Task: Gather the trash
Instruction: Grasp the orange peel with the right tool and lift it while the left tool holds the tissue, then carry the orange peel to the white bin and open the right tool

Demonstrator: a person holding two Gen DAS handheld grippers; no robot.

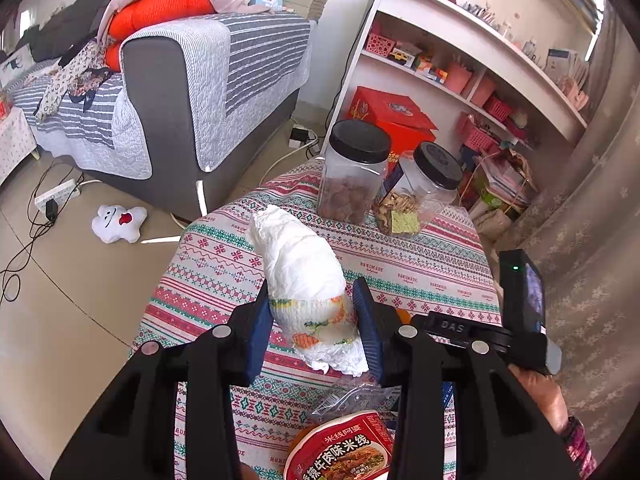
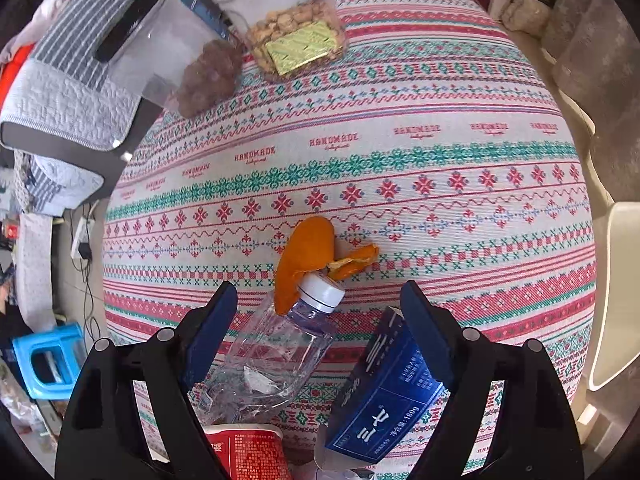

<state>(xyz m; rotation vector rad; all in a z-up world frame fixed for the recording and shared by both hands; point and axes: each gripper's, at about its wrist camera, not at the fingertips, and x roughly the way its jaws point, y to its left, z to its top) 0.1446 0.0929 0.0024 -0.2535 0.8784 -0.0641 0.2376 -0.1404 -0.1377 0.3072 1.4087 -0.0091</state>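
Left gripper (image 1: 316, 320): clamped on rolled white printed diaper (image 1: 304, 280), lifted above patterned tablecloth (image 1: 420, 272); right gripper (image 2: 318, 312): wide, empty, straddling crushed clear plastic bottle (image 2: 272, 356) near the cloth's near edge; next, likely: close on bottle.

Grey sofa (image 1: 168, 120) with striped cover, white shelving (image 1: 460, 48), tiled floor (image 1: 80, 272), daylight.

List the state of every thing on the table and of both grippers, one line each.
Left gripper: shut on the rolled diaper, lifted off the table.
Rolled diaper: held, wadded up.
Right gripper: open above the plastic bottle.
Plastic bottle: crushed, capped, lying on its side.
Orange peel: loose on the cloth.
Blue carton: lying flat.
Two jars: upright, lids on.
Noodle bowl: on the table, lid on.
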